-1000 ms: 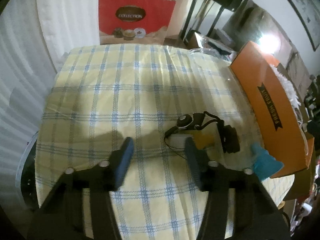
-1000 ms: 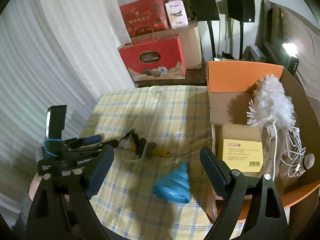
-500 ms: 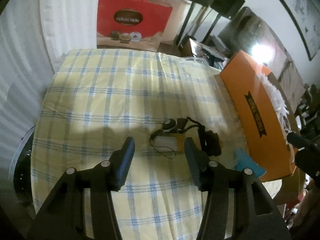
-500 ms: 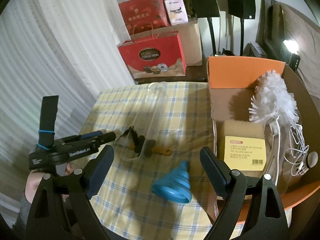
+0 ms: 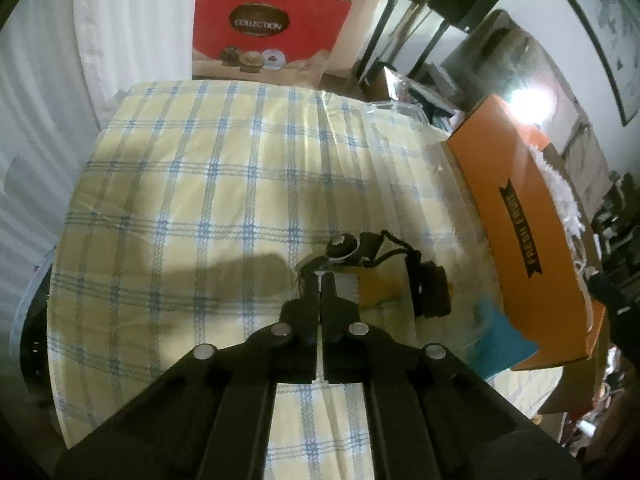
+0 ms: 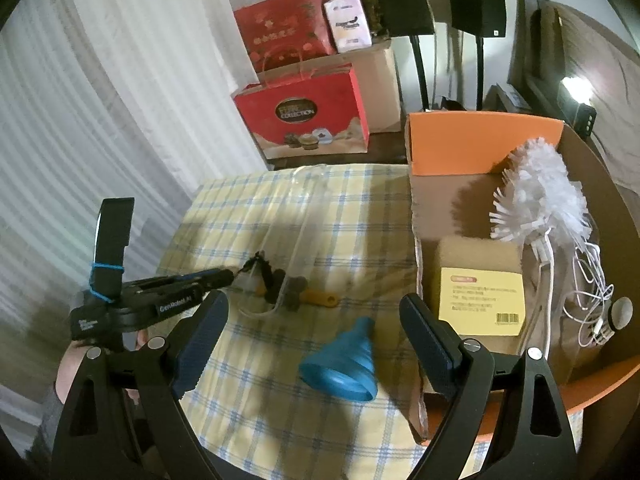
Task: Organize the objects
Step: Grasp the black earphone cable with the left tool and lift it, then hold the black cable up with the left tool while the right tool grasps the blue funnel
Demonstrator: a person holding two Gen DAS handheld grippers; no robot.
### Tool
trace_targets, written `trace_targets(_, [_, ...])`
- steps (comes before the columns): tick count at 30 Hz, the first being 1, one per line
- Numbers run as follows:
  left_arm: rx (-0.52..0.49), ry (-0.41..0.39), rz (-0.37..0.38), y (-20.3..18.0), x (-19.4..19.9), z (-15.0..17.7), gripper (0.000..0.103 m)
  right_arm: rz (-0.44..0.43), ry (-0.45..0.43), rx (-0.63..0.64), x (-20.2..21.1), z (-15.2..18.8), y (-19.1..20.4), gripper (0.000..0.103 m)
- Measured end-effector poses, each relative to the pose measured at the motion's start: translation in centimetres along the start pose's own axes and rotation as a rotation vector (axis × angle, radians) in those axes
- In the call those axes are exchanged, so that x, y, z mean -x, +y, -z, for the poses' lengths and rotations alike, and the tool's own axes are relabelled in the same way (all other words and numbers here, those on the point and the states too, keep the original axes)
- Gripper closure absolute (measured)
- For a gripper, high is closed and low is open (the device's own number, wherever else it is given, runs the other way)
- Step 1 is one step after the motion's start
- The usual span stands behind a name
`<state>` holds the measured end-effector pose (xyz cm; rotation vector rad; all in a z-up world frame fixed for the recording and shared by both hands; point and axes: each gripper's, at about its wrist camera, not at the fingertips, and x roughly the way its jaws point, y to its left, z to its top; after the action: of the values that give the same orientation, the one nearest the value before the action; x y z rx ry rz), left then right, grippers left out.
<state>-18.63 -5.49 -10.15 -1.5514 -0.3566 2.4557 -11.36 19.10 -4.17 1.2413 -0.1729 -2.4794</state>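
Observation:
A clear plastic bag (image 5: pixel 400 280) lies on the checked tablecloth (image 5: pixel 208 200) and holds a black strap with a round silver piece (image 5: pixel 342 246), a white card and a yellow-handled tool (image 6: pixel 320 300). My left gripper (image 5: pixel 321 276) is shut, its tips at the bag's near edge; whether it pinches the bag cannot be told. It also shows in the right wrist view (image 6: pixel 228 276). My right gripper (image 6: pixel 312 320) is open and empty above a blue funnel (image 6: pixel 344 368). An orange cardboard box (image 6: pixel 480 144) stands at the right.
The box holds a white brush (image 6: pixel 540 192), a sponge block (image 6: pixel 480 280) and a white cable (image 6: pixel 592 292). A red gift bag (image 6: pixel 304 120) and cartons stand behind the table. White curtains hang at the left.
My left gripper has shut and moved forward to the near edge of the clear bag. My right gripper stays open over the blue funnel.

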Motion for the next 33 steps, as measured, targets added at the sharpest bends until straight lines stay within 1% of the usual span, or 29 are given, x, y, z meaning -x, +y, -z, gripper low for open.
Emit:
trace_targets(5, [0.010,-0.048,0.015,0.1,1.4,-0.4,0.103,-0.001,0.003,-0.003,0.0,0.1,-0.1,0.014])
trace_targets(12, [-0.002,-0.141,0.053,-1.3,5.4,-2.3,0.103,-0.001,0.004,-0.002,-0.1,0.2,-0.1,0.014])
trace_targets(16, [-0.029,-0.197,0.082,-2.8,8.1,-3.8,0.103,-0.001,0.000,0.003,0.0,0.3,-0.1,0.014])
trace_targets(18, [-0.042,-0.219,0.108,-3.5,9.5,-4.4,0.103,-0.001,-0.001,0.007,0.0,0.3,0.0,0.014])
trace_targets(25, [-0.095,-0.281,0.221,-6.9,14.3,-5.4,0.103,0.005,-0.005,-0.002,0.1,0.3,-0.2,0.016])
trace_targets(29, [-0.154,-0.324,0.253,-9.2,17.1,-5.6,0.103,0.008,-0.002,-0.001,0.0,0.3,-0.2,0.016])
trace_targets(33, [-0.177,-0.357,0.254,-10.3,18.9,-5.6,0.103,0.004,0.003,0.010,-0.1,0.3,0.1,0.019])
